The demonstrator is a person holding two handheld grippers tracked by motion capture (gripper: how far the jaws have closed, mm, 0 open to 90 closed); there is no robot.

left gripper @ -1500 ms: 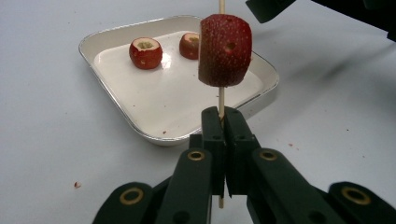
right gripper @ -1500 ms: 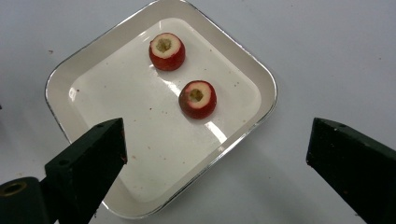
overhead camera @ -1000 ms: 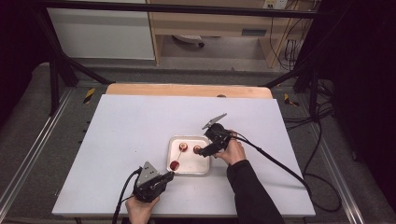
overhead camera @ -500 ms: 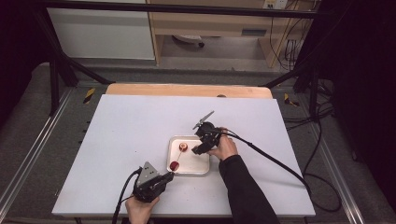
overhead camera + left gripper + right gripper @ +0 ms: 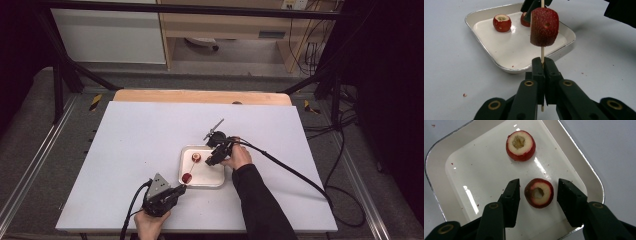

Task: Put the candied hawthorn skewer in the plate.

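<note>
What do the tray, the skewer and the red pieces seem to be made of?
Tray: probably enamelled or glazed metal, glossy white with a thin, rolled, silvery rim and sharp reflections.
Skewer: looks like bamboo or wood, pale, matte and thin.
Red pieces: fruit, possibly hawthorn, with dull speckled red skin, pale cream flesh and a cored hollow; one is threaded on the skewer.

High cam overhead, gripper cams close, tray (image 5: 202, 182) shared

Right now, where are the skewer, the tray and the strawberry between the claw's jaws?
Skewer (image 5: 542, 53), left gripper view, bare stick below the berry.
Tray (image 5: 584, 157), right gripper view, rim.
Strawberry (image 5: 539, 193), right gripper view, cut top.
</note>
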